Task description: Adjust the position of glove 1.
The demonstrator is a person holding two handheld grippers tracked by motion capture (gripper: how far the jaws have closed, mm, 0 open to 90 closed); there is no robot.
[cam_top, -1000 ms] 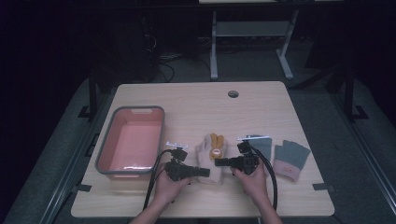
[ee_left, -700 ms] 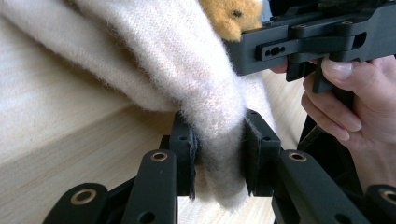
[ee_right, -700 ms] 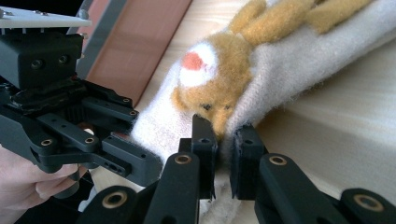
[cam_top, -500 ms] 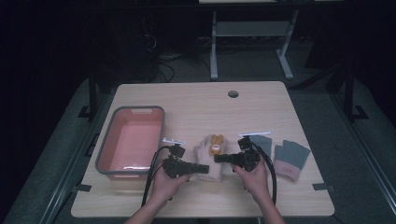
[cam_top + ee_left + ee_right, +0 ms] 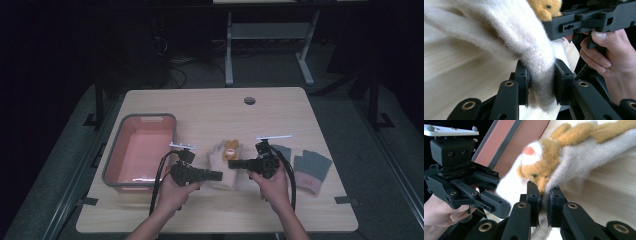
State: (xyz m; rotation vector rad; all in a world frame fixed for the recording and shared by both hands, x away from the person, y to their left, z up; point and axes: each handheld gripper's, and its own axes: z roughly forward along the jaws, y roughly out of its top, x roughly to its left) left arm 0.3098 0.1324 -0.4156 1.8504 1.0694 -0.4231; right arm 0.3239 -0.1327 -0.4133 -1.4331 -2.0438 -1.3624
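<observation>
While both grippers, left gripper (image 5: 216,175) and right gripper (image 5: 234,163), were clamped on the cream fuzzy bear glove (image 5: 223,167) mid-table beside the pink bin (image 5: 113,164), this looked like the lift step; next likely needed carrying it binward, grips held.

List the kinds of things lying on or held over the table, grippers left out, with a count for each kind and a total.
Cream fuzzy glove with orange animal face: 1
Grey gloves with pink cuffs: 2
Grey bin with pink inside: 1
Total: 4
</observation>
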